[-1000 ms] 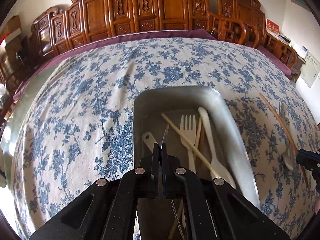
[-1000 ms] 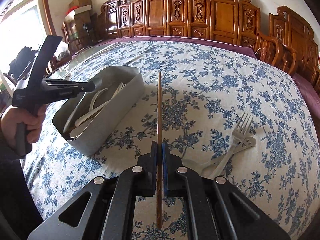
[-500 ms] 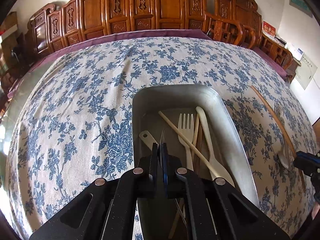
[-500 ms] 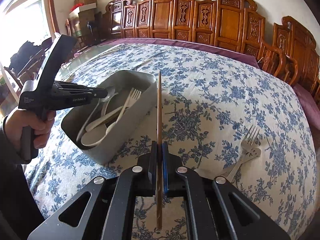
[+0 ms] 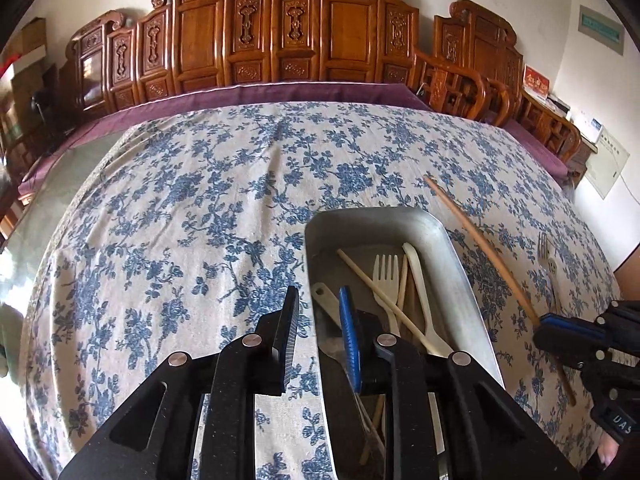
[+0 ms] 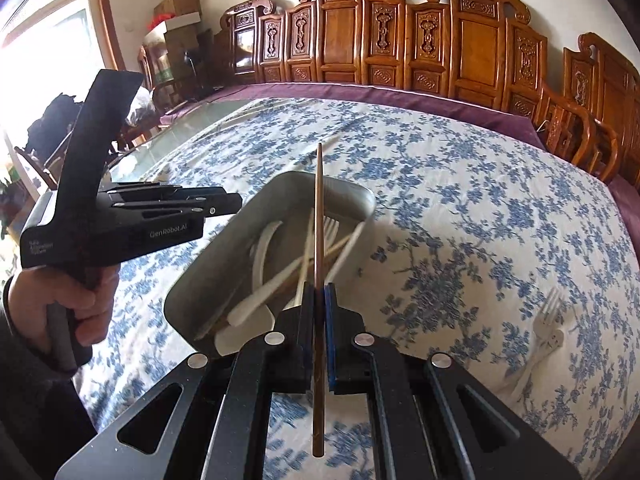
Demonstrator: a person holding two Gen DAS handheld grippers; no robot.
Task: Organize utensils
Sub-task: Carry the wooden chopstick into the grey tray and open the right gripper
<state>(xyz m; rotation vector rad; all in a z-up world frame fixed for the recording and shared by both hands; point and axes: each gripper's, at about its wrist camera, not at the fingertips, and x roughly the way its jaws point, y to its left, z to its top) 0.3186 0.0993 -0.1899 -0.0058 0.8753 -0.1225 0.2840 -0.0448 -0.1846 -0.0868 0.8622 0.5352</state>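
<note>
A grey metal tray (image 5: 452,256) (image 6: 344,196) on the flowered tablecloth holds several pale utensils: a fork (image 5: 386,270), spoons and chopsticks. My left gripper (image 5: 320,300) is open and empty, its jaws astride the tray's left wall; it also shows in the right wrist view (image 6: 224,200). My right gripper (image 6: 318,292) is shut on a brown chopstick (image 6: 319,216) that points out over the tray; from the left wrist view the gripper (image 5: 548,326) and chopstick (image 5: 480,240) sit right of the tray. A pale fork (image 6: 546,328) lies on the cloth at right.
Carved wooden chairs (image 5: 304,32) line the far side of the table. A purple cloth edge (image 6: 400,96) runs along the back. Bare glass tabletop (image 6: 192,120) shows at far left. Boxes (image 6: 176,12) are stacked by the window.
My left gripper has opened, and the thin dark utensil it held is no longer between its jaws. My right gripper has carried the chopstick leftward to over the tray.
</note>
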